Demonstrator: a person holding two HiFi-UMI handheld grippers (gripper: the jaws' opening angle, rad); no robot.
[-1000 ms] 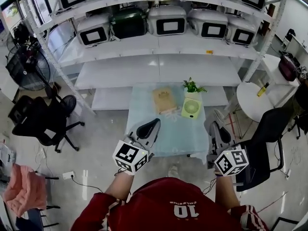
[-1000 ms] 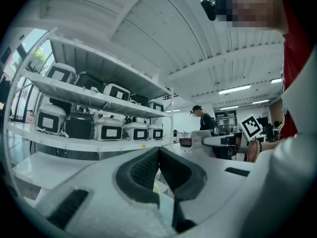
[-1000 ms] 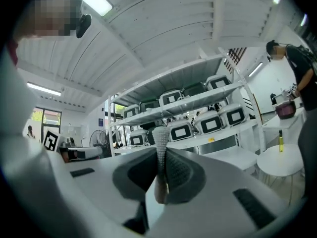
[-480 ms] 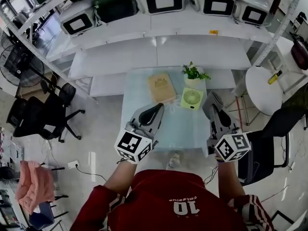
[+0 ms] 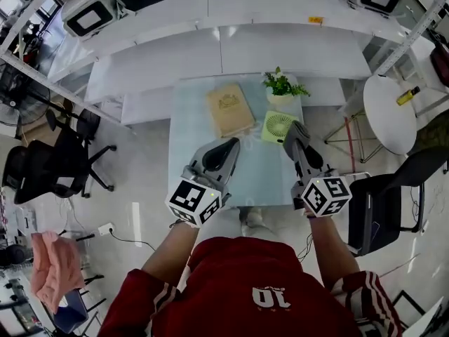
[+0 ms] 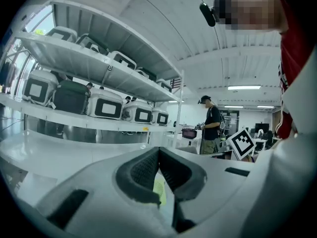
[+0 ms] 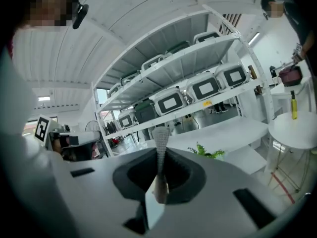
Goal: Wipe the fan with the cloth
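Both grippers [image 5: 228, 146] [image 5: 296, 128]: jaws together, empty.

White numeral "10" [image 5: 270, 297] printed on the person's red fabric shirt [image 5: 224, 272], seen upside down in the head view. The small white lettering just beside the numeral is too small to read.

A tall white shelving rack [image 5: 280, 48] stands at the far side, boxy white cases [image 5: 90, 18] on its upper shelf. The pale, glossy floor [image 5: 140, 209] has black office chairs [image 5: 52, 170] at the left and a round white table [image 5: 389, 114] at the right. Strip lights [image 6: 244, 88] glow on the ceiling [image 6: 148, 14]
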